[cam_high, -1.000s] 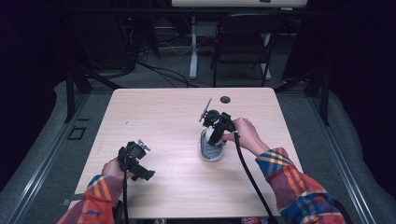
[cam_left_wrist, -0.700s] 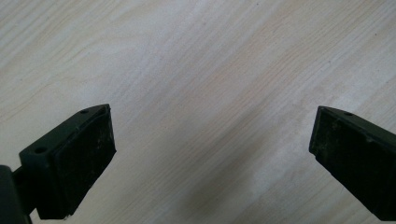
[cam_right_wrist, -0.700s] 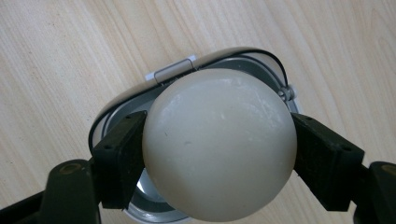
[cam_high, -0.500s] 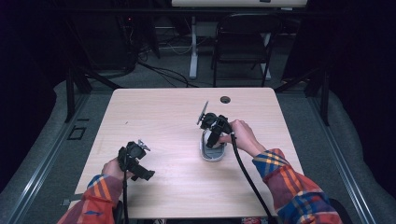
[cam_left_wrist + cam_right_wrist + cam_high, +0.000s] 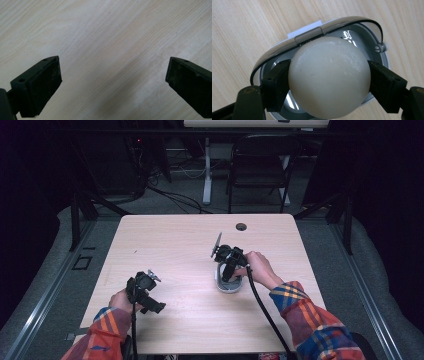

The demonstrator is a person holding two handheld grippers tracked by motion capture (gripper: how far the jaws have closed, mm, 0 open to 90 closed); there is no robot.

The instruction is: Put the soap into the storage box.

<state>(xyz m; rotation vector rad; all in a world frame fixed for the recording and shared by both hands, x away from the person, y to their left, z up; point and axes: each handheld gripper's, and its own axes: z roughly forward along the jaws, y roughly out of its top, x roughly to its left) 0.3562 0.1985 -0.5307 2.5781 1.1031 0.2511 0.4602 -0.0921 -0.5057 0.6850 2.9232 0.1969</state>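
- Pale wood-grain table (image 5: 175, 235), the biggest thing here; everything below is placed against it.
- Dark folding chair (image 5: 260, 165) on the floor beyond the table's far edge, beside a white desk leg (image 5: 206, 170).
- Plaid sleeves come in over the table's near edge, one at each corner; the right hand (image 5: 260, 268) reaches farther in than the left hand (image 5: 120, 300).
- Right gripper (image 5: 227, 270) sits right of the table's middle, pointing down into a case (image 5: 228, 287). A grey plate sticks up from its far side and its cable runs back to the near edge.
- Left gripper (image 5: 155, 307) hangs over the near left part of the table, well apart from the case. In the left gripper view its jaws stand wide with nothing between them, only bare wood under them.
- The case is a round grey-and-white shell lying open on the table, its hinged clear lid (image 5: 312, 35) tipped back, a thin black ring around the rim.
- Ball (image 5: 329, 76), cream and smooth, is pinched from both sides by the right gripper's pads, right over the case's open bowl. Whether it touches the bowl, I can't tell.
- Small dark hole (image 5: 241, 226) in the table near its far edge.
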